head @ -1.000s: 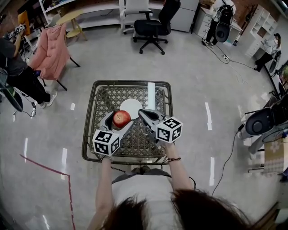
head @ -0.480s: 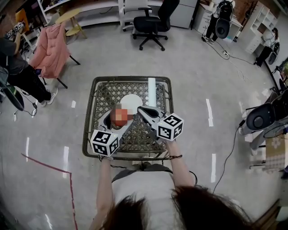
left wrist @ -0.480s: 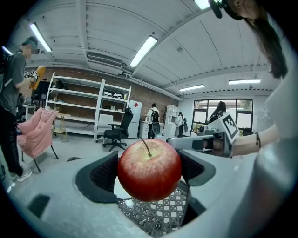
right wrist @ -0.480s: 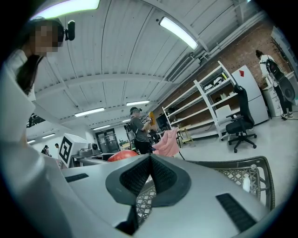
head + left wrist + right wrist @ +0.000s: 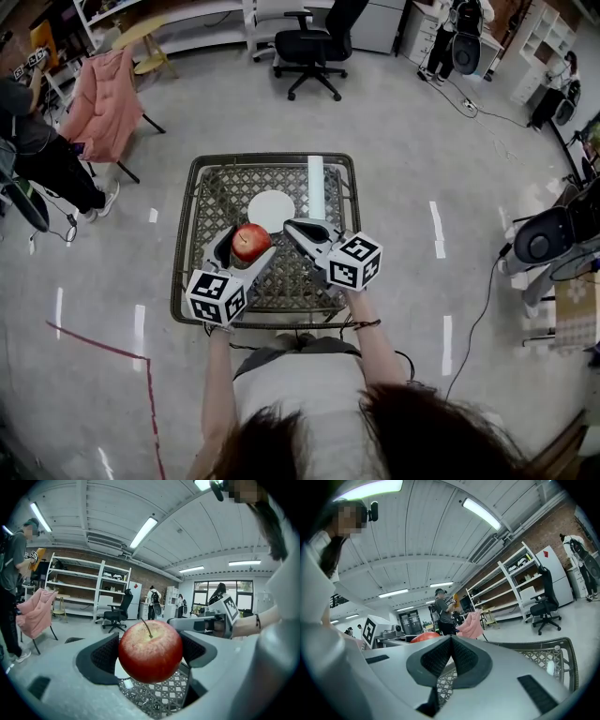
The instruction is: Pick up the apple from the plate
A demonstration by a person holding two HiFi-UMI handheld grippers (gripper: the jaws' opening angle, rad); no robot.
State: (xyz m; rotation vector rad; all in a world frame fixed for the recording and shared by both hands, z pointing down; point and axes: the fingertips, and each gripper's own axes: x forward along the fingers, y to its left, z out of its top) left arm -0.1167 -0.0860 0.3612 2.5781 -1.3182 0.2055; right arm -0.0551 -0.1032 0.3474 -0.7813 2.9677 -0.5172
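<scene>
Where a position is given below, the ref. is the round white plate (image 5: 272, 210), which lies near the centre of the square lattice-top table with a dark metal rim (image 5: 273, 158).

1. The round red apple (image 5: 150, 651) w/ a thin brown stem is off the plate. In the head view it sits just beside the plate's near-left edge, on the person's side. The stem points up. In the left gripper view the table lattice shows below the fruit, and a sliver of the plate shows behind it.
2. The grey plastic two-jaw left gripper (image 5: 248, 246) has its jaws clamped on the apple, w/ one dark ribbed pad (image 5: 104, 654) on each flank. Its marker cube sits farther from the plate, toward the person.
3. The grey plastic two-jaw right gripper (image 5: 292, 228) has its jaws pressed together, pads meeting along one seam. The tip lies just beside the plate's near-right edge, near the apple but apart from it.
4. A white elongated item (image 5: 316, 186) lies just right of the plate, lengthwise away from the person. Its type cannot be told.
</scene>
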